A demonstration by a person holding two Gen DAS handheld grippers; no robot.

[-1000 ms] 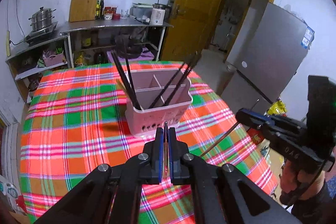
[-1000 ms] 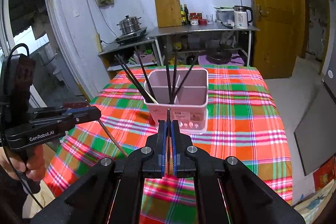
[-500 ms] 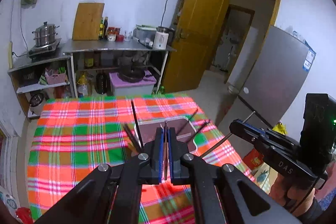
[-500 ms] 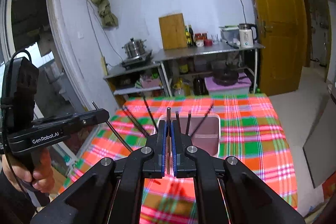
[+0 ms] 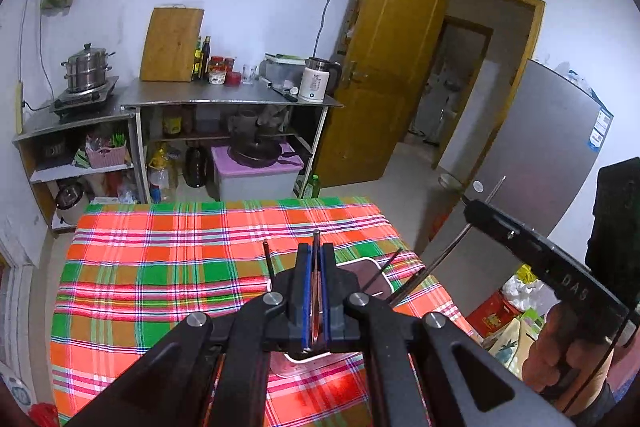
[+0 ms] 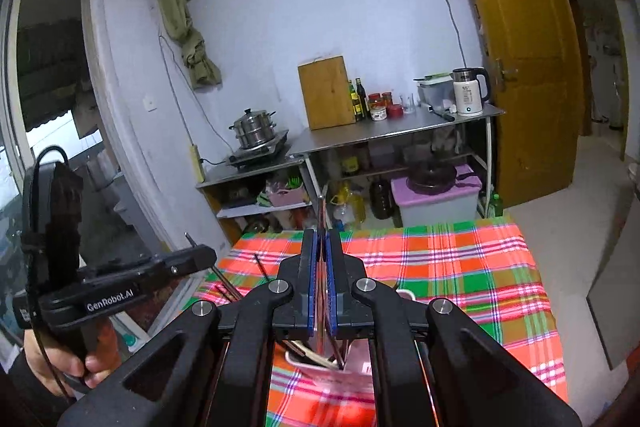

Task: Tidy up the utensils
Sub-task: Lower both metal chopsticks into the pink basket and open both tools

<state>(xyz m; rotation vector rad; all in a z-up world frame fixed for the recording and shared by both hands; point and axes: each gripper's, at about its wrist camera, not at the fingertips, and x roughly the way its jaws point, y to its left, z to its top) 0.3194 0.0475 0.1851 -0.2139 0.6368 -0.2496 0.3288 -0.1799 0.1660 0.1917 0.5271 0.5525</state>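
Chopsticks were what each of your grippers had hold of. Your left gripper (image 5: 315, 269) was closed tight, its blue pads (image 5: 306, 291) pressed onto a thin chopstick (image 5: 315, 247) whose tip stuck out past the fingertips. Your right gripper (image 6: 321, 259) was closed the same way on another thin stick (image 6: 321, 211) that rose well beyond its blue pads (image 6: 312, 287). In the left wrist view, that right gripper (image 5: 468, 205) showed from the side with its stick crossing it (both ends poking out).

Below both grippers sat the pink utensil holder (image 5: 372, 267), mostly hidden behind the fingers, on the plaid tablecloth (image 5: 160, 267) toward its near right corner as the left camera saw it. Several dark chopsticks (image 5: 268, 259) leaned out of the holder at angles; from the right wrist more of them (image 6: 262, 269) stood in it, and its pink wall (image 6: 360, 363) showed between the fingers. Which compartment each stick stood in you could not tell from these views.

Your hand (image 6: 64, 359) gripped the left gripper's handle at the lower left of the right wrist view.
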